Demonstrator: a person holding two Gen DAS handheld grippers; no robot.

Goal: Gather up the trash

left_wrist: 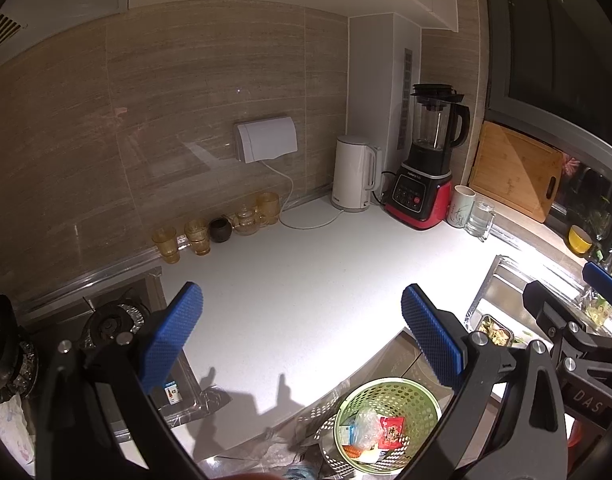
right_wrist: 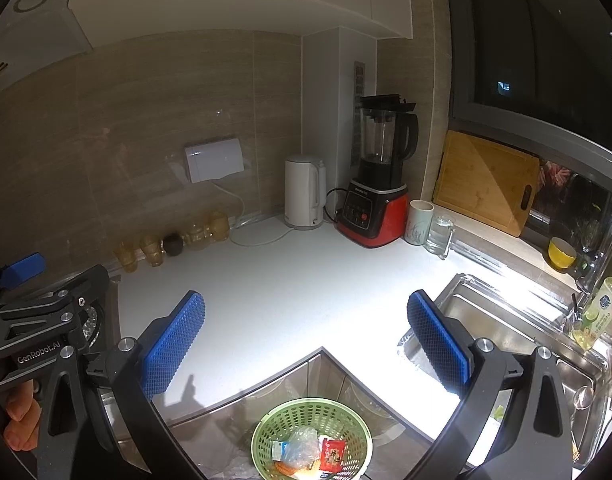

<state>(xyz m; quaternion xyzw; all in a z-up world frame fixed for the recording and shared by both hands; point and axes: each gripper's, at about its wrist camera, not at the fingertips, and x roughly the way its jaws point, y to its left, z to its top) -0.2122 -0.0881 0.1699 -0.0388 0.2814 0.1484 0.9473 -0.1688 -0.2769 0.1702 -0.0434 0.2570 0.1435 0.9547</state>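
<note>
Basket: a green mesh basket (right_wrist: 311,438) sits on the floor below the inner corner of the counter, holding a red packet (right_wrist: 333,455), clear crumpled plastic (right_wrist: 302,446) and a small blue-and-white pack; it sits low between both pairs of fingers in each view.
Left gripper: the left gripper (left_wrist: 302,336) hangs above the counter edge, jaws spread wide, nothing between the blue pads.
Right gripper: the right gripper (right_wrist: 306,340) is likewise spread wide and empty, over the counter corner.
Counter: the white counter (right_wrist: 290,288) is bare through its middle; its front edge bends inward right above the basket.
Back edge: amber glasses (left_wrist: 168,245), a white kettle (left_wrist: 353,174), a red-based blender (left_wrist: 425,168), a mug and a cutting board (left_wrist: 513,168) line the wall.
Left view only: a gas burner (left_wrist: 112,322) at the left, and a food container (left_wrist: 491,330) in the sink.
Right view only: the sink (right_wrist: 501,320) basin, a green bottle (right_wrist: 595,312) beside it, and fingers (right_wrist: 20,412) on the left gripper's handle.
</note>
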